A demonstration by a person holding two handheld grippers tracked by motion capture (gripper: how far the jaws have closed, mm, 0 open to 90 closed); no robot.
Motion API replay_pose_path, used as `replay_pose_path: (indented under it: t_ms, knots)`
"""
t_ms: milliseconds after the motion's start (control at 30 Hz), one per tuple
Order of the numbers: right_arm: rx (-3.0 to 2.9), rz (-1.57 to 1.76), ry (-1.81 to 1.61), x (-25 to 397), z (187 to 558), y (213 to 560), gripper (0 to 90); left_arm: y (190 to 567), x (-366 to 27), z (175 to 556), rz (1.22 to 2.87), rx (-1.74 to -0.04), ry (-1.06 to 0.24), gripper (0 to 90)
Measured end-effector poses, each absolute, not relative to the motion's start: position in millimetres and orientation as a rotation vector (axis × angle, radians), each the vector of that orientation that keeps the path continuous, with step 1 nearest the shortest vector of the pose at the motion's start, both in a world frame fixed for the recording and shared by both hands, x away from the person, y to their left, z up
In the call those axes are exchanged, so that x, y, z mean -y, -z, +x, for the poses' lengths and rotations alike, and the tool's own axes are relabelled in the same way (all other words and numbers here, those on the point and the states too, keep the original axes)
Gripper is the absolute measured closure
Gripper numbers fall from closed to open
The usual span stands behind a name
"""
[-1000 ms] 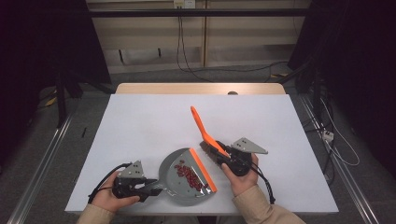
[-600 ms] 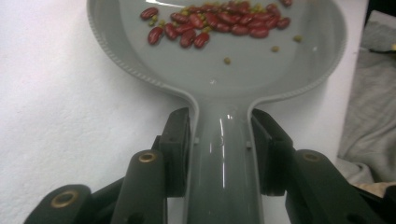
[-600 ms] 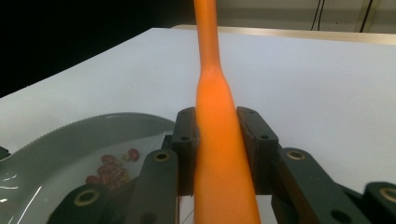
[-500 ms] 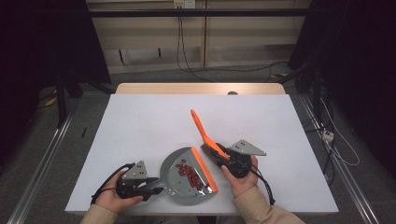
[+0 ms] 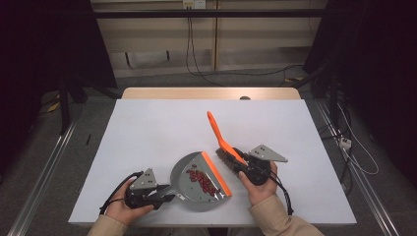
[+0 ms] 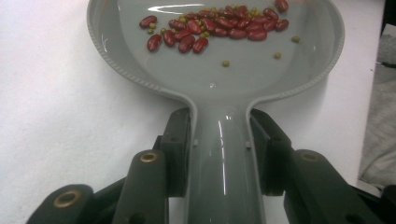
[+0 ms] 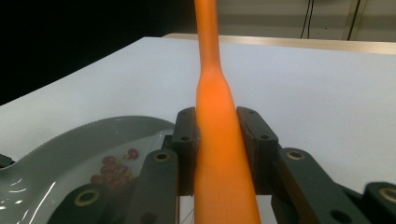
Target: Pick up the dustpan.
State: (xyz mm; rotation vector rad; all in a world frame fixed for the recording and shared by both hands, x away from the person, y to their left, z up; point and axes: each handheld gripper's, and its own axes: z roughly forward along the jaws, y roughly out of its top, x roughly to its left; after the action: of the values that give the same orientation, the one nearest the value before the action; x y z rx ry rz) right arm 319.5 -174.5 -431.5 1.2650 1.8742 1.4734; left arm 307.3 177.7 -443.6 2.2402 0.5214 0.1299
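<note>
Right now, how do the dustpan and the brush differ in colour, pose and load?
The dustpan is grey with an orange lip and lies flat on the table; the brush is orange, its handle rising away from the person. The dustpan holds red beans and a few small green ones; the brush carries nothing. Each is clamped at its handle: the dustpan by the left gripper, the brush by the right gripper.
</note>
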Motion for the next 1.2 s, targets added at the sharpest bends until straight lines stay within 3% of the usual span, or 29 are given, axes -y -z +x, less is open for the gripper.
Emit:
replay_pose_path:
  t_ms: [1200]
  knots:
    - [-1.856, 1.272, -1.479, 184.1, 324.2, 428.0, 70.9, 436.4, -211.5, 331.1, 2.058, -0.789, -0.312, 62.6]
